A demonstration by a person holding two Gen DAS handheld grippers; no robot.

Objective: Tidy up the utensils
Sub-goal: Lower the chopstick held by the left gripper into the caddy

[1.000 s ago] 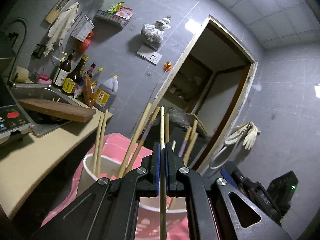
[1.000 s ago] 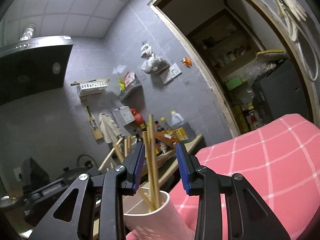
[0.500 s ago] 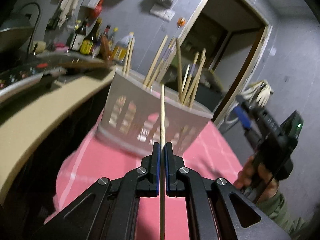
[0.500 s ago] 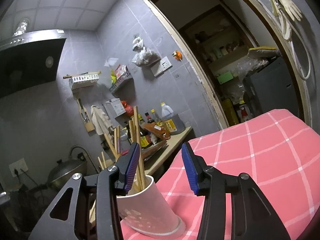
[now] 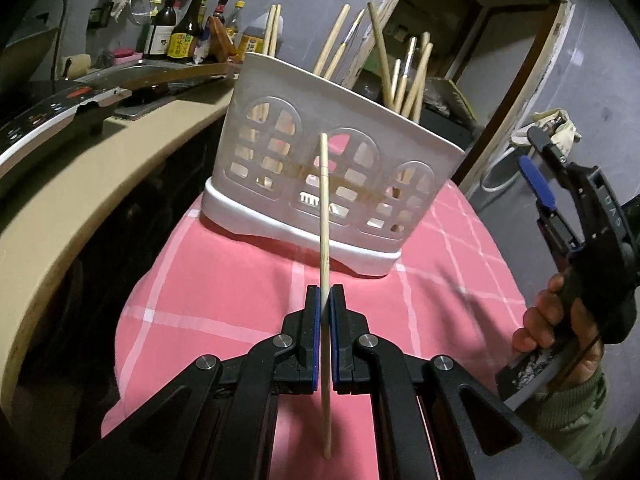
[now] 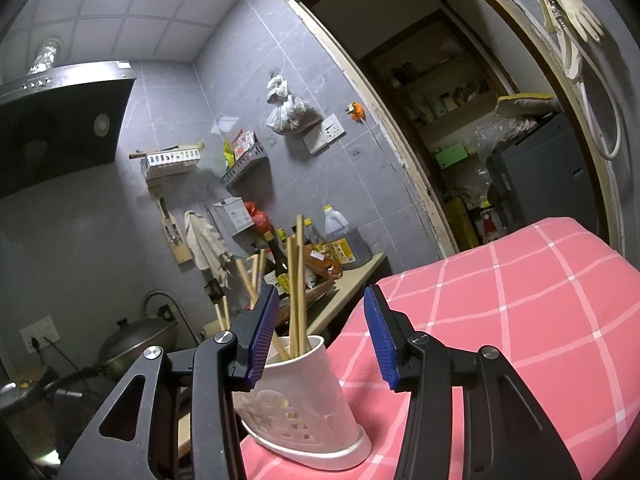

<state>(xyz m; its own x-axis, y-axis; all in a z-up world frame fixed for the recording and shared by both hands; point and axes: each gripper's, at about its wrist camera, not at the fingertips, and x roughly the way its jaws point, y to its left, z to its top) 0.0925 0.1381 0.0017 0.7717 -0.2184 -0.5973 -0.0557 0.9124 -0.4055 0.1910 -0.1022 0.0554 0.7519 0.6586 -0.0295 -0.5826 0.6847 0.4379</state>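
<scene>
A white plastic utensil holder [image 5: 320, 168] with arched cut-outs stands on the pink checked cloth [image 5: 224, 280]; several wooden chopsticks [image 5: 382, 60] stick up from it. My left gripper [image 5: 325, 294] is shut on a single wooden chopstick [image 5: 324, 216], pointing up in front of the holder's wall. My right gripper [image 6: 320, 336] is open and empty, to the right of the holder [image 6: 304, 400] and a little above the cloth; it also shows in the left wrist view [image 5: 560, 200].
A beige counter [image 5: 80, 168] with a sink, a cutting board and sauce bottles [image 5: 180, 36] runs along the left. An open doorway [image 6: 460, 140] is behind the table. A wok [image 6: 136, 340] sits at left.
My left gripper tilted down and pulled back from the holder with the chopstick, so the holder now stands whole in front. My right gripper opened wider and drew slightly away.
</scene>
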